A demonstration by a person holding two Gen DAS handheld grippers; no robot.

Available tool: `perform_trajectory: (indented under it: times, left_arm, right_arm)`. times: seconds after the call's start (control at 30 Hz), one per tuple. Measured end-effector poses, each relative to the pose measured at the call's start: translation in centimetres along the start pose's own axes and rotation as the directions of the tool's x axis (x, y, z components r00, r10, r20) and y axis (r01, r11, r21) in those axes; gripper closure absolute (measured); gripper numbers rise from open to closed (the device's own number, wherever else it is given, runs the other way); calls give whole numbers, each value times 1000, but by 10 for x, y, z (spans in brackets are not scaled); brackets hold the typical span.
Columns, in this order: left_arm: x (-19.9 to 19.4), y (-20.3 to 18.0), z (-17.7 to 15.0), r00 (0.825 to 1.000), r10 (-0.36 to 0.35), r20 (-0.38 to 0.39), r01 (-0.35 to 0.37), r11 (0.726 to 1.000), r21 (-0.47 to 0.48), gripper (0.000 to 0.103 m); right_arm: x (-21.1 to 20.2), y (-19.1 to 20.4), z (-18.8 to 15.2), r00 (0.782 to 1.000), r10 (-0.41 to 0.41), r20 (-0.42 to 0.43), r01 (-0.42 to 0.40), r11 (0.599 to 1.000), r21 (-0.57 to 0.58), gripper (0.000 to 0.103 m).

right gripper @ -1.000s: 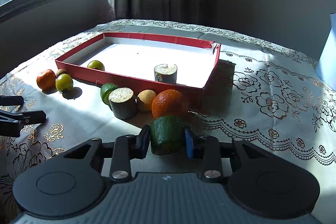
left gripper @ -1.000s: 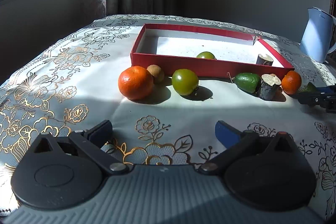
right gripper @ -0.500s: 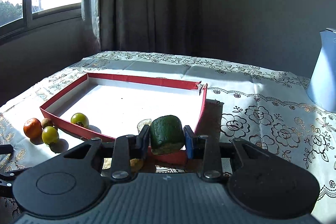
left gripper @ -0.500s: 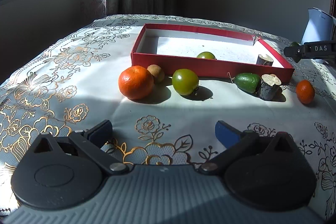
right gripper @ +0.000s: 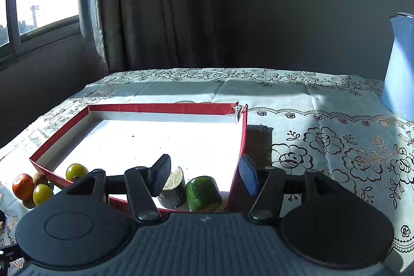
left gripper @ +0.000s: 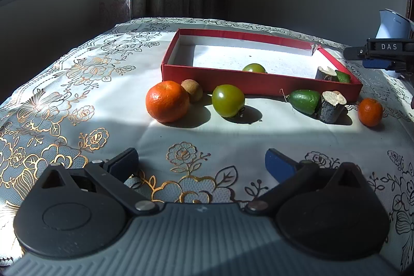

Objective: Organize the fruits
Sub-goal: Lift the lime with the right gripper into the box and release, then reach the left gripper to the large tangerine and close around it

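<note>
Green fruit piece (right gripper: pixel 204 192) lies released beneath the opening right claw (right gripper: pixel 204 173), beside a log stub (right gripper: pixel 172 188); withdrawing low could clip the red box wall (right gripper: pixel 236 172)

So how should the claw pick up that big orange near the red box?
Grip the big orange across its round middle, one pad on each side, coming from the front and above. The small brown fruit sits tight behind it on the box side, but its front and top are clear. It is round, so a low or off-centre pinch might let it roll away.
</note>
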State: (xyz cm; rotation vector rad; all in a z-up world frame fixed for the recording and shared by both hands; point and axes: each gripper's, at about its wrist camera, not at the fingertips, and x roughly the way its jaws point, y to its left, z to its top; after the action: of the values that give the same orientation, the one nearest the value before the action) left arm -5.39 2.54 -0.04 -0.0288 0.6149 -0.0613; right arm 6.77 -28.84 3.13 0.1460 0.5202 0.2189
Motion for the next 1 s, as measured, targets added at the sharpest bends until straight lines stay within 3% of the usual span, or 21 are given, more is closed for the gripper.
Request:
perform_trajectory:
  times: [0.1, 0.23, 0.43, 0.63, 0.87, 1.0]
  left_arm:
    - [0, 0, 0, 1000, 1, 0, -1, 1000, 0, 0]
    - [0, 0, -1, 1000, 2, 1, -2, 1000, 0, 0]
    - [-1, -1, -1, 1000, 5, 4, -5, 1000, 2, 0]
    - [-4, 3, -1, 1000, 13, 20, -13, 1000, -11, 0]
    - [-7, 11, 12, 997, 56, 55, -55, 998, -15, 0]
    - [-8, 19, 31, 984, 122, 131, -122, 992, -13, 0]
  right_arm:
    - [-26, -3, -9, 999, -35, 36, 34, 999, 28, 40]
    - [-58, -12, -36, 987, -154, 47, 150, 986, 75, 21]
    - [-71, -25, -64, 958, -284, -49, 288, 952, 104, 21]
    - [-62, -15, -81, 962, -236, -139, 247, 967, 62, 13]
    - [-60, -10, -82, 958, -242, -154, 249, 968, 27, 10]
    - [-61, -12, -82, 961, -233, -152, 242, 969, 45, 9]
